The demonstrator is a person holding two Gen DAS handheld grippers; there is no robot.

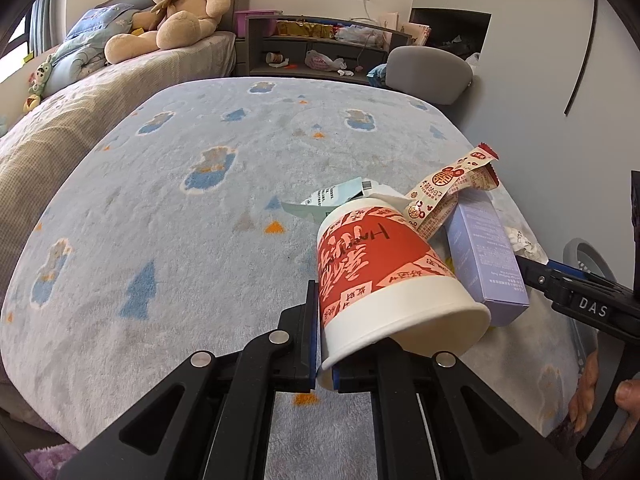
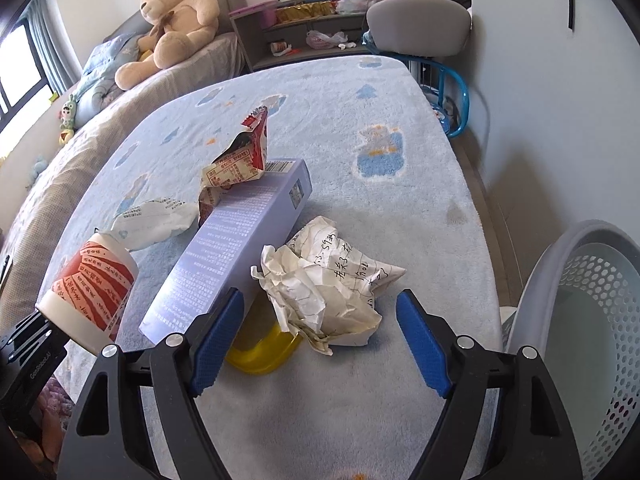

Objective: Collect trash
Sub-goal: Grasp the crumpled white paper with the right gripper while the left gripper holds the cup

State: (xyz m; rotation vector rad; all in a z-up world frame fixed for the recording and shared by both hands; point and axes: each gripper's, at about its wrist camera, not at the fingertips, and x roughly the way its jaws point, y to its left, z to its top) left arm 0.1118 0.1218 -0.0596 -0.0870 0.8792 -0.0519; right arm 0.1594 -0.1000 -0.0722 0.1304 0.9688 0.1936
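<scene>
Right gripper (image 2: 320, 336) jaws bracket crumpled paper (image 2: 328, 284) beside basket (image 2: 568, 320).

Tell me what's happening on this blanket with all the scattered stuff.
A person is clearing trash off a blue blanket using two tools. The left hand-held gripper is shut on the rim of a red and white paper cup. The right hand-held gripper is open, hovering just short of a crumpled paper. A purple box, snack wrapper and a yellow piece lie there too. A white mesh basket waits at the right edge.
</scene>
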